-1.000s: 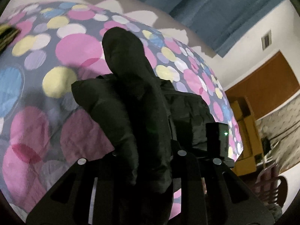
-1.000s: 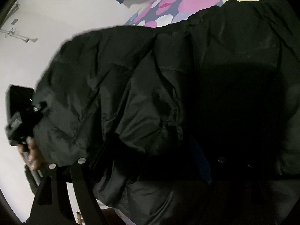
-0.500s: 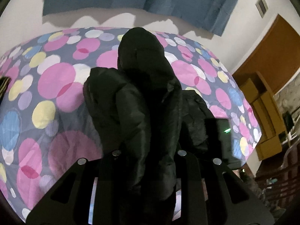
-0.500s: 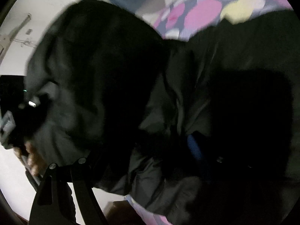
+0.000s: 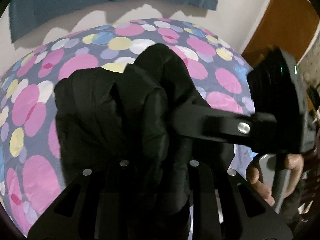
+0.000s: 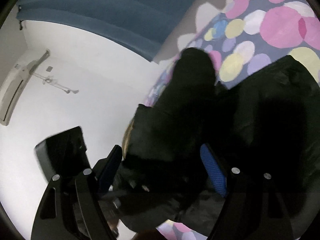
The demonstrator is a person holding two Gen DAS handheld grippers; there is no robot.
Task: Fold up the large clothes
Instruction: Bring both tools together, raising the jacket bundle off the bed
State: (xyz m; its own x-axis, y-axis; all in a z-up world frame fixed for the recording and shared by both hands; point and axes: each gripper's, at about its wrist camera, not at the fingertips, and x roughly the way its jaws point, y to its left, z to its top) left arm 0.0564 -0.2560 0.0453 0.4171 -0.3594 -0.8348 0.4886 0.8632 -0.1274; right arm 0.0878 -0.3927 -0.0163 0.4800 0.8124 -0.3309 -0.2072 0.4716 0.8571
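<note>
Fold barely started: black jacket (image 5: pixel 112 120) bunched above the dotted bed (image 5: pixel 36 108), left hand-held gripper (image 5: pixel 158 164) clamped on it, right hand-held gripper (image 6: pixel 164 160) apart around a fold, flattening left.

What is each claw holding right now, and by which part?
Left claw: shut on a bunched fold of the black puffer jacket; which part cannot be told. Right claw: jaws wide, jacket fabric between them, no clear grip.

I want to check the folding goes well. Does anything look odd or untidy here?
The black jacket is not flat: it hangs bunched in a lump above the spotted bedcover, pinched in the left gripper. Nothing looks torn or spilled.
</note>
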